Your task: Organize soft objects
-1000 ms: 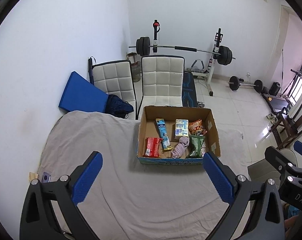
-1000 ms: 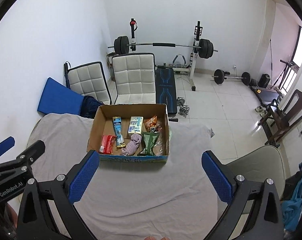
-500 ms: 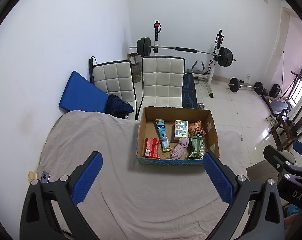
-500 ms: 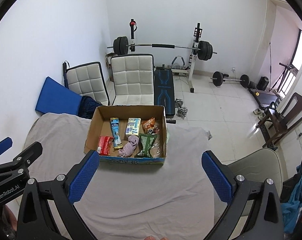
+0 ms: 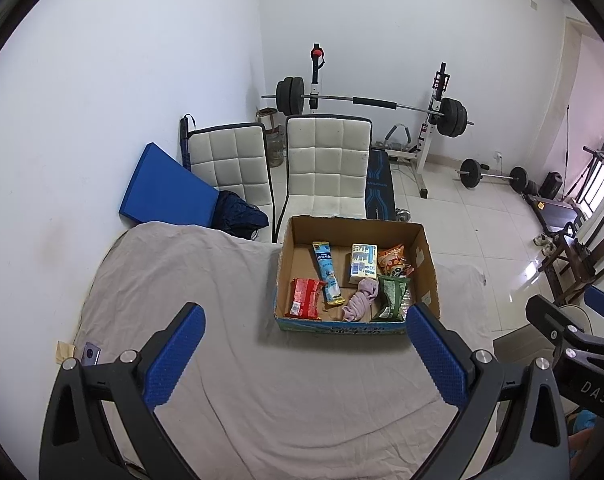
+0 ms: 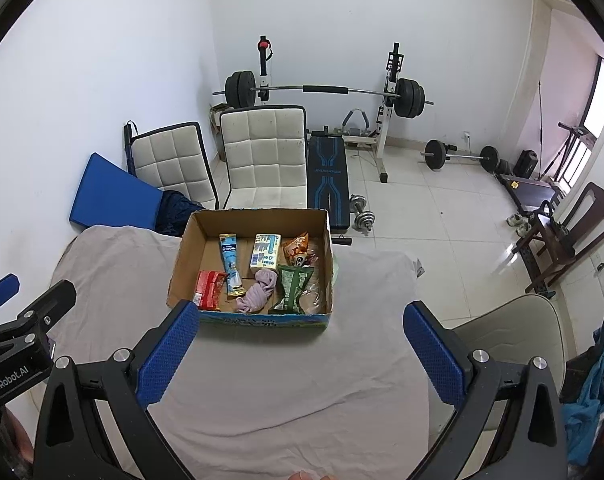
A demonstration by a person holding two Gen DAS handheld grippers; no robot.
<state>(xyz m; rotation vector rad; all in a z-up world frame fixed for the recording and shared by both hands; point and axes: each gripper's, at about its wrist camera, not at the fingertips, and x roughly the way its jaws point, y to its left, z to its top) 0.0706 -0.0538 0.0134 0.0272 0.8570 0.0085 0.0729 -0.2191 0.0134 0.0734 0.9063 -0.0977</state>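
Grey bedsheet [image 5: 222, 360] bears a cardboard box [image 5: 422, 256] of snack packets and a pink sock [image 5: 362, 300]; both tools gape, ungrasping.

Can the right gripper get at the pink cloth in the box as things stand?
Probably yes. The right gripper is open and empty, the cardboard box has no lid, and the pink cloth lies uncovered between the snack packets, with only the low front wall to clear.
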